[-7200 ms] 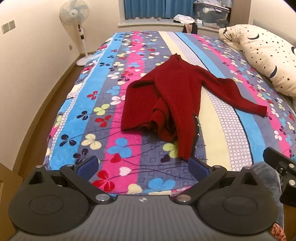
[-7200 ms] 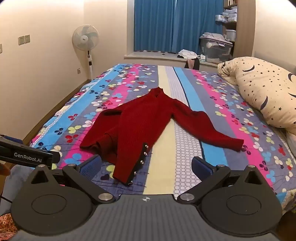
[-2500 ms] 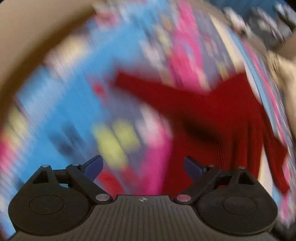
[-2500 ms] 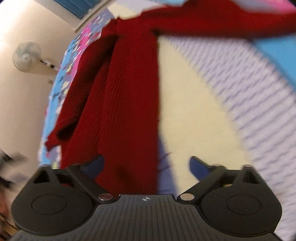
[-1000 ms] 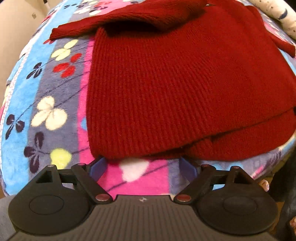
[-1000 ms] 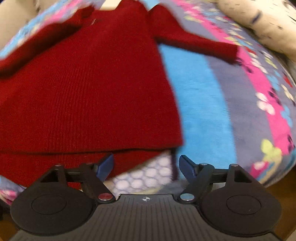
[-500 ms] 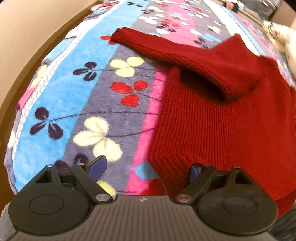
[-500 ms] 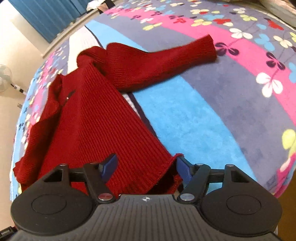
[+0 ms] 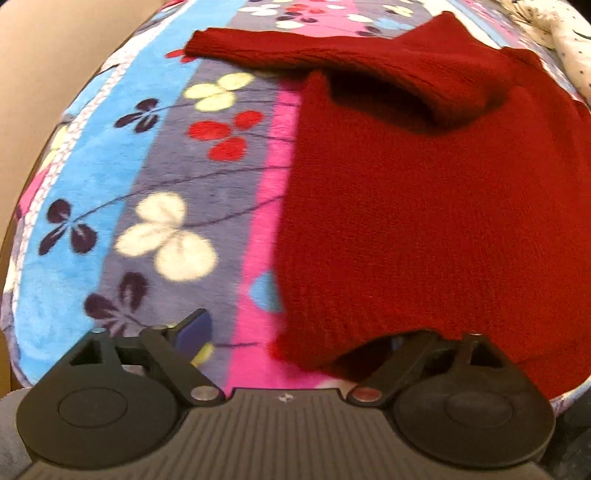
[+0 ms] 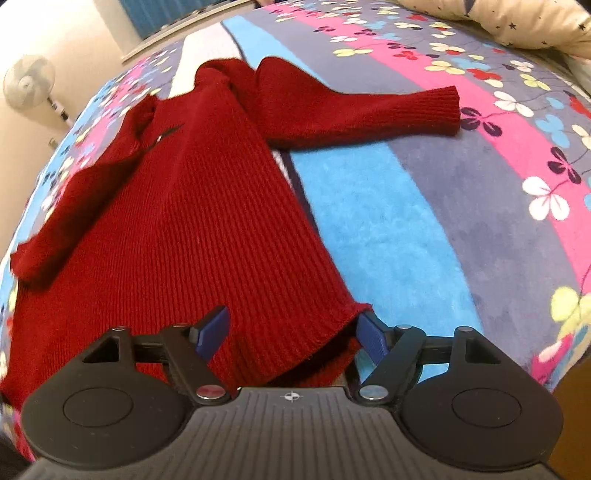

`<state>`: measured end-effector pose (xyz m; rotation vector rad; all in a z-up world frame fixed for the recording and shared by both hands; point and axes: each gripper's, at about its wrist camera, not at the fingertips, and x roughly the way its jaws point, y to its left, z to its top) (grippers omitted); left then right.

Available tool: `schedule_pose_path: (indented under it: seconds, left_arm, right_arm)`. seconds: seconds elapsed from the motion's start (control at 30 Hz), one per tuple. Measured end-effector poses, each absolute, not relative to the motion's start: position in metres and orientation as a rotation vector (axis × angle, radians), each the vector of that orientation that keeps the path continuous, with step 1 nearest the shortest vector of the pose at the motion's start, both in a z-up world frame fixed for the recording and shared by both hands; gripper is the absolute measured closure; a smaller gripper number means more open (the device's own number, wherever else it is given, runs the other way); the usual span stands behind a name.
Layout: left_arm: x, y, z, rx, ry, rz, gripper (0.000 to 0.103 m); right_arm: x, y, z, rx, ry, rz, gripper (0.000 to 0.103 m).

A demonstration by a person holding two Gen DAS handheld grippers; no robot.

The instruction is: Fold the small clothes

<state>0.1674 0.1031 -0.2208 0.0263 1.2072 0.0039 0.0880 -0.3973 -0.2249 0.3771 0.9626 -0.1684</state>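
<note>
A dark red knitted sweater (image 9: 424, 206) lies flat on the striped flowered blanket (image 9: 166, 177), sleeves spread to both sides. My left gripper (image 9: 295, 332) is open at the sweater's lower left hem corner; the hem drapes over its right finger, which is hidden. In the right wrist view the same sweater (image 10: 192, 221) runs away from me, one sleeve (image 10: 369, 107) stretched to the right. My right gripper (image 10: 291, 332) is open with the lower right hem corner lying between its blue pads (image 10: 212, 330).
The blanket (image 10: 461, 206) covers a bed whose near edge lies just under both grippers. A star-patterned pillow (image 10: 517, 22) lies at the far right. A standing fan (image 10: 27, 83) is by the far left wall.
Both grippers have moved closer to the hem corners. The hem now lies over the left gripper's right finger and between the right gripper's pads.
</note>
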Motion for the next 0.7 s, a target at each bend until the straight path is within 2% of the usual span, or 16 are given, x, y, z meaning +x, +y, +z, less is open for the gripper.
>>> schedule_pose_path:
  seconds: [0.23, 0.5, 0.7]
  left_arm:
    - [0.178, 0.109, -0.218, -0.027, 1.219, 0.052, 0.013]
    - [0.185, 0.119, -0.216, -0.036, 1.228, 0.089, 0.013]
    - [0.185, 0.116, -0.218, -0.033, 1.231, 0.093, 0.013]
  right_arm:
    - [0.067, -0.377, -0.23, 0.011, 0.932, -0.13, 0.02]
    - [0.062, -0.376, -0.237, -0.057, 1.015, -0.064, 0.02]
    - [0.074, -0.381, -0.249, -0.07, 0.989, -0.208, 0.024]
